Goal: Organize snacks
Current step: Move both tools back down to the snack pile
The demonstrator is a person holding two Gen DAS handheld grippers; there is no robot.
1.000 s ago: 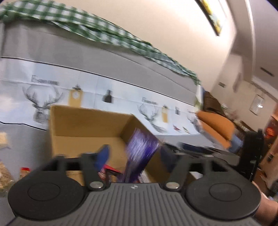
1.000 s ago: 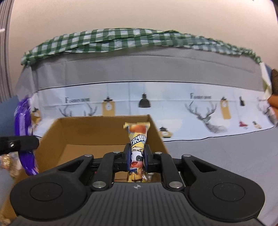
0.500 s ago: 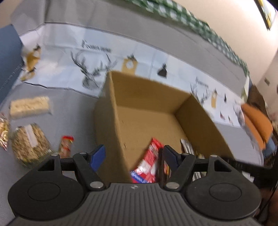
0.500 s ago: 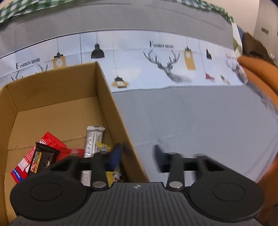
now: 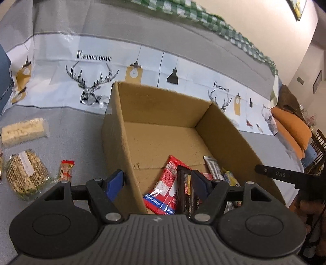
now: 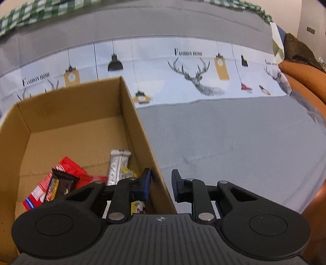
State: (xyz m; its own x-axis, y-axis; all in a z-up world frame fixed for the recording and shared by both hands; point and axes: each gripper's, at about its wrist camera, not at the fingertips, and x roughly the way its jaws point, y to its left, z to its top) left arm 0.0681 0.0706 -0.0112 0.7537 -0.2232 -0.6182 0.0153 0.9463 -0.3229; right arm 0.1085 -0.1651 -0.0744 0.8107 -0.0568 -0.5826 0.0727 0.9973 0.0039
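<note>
In the left wrist view, the left gripper point(image 5: 158, 181) is seen at the bottom centre with its jaws held wide and nothing between the pads; the left wall of the cardboard box point(image 5: 122, 130) falls in the gap between them. Just beyond the right finger, a red packet point(image 5: 165, 187) and a dark bar wrapper point(image 5: 184, 189) are seen lying on the near floor of the box, with a silver bar point(image 5: 212, 166) and a yellow packet point(image 5: 229, 178) to their right. Left of the box, on the grey cover, a small red-topped snack point(image 5: 66, 170), a bag of nuts point(image 5: 25, 171) and, farther up, a pale bar pack point(image 5: 23, 130) are laid out well apart from it.

In the right wrist view, the right gripper point(image 6: 161, 186) is shown at the lower centre, its jaws narrow and opening, empty, with the box's right wall seen between the fingers. Behind them, a printed cloth with deer and lamps point(image 6: 193, 75) is spread, and a green checked cloth point(image 6: 40, 10) is draped at the top.
</note>
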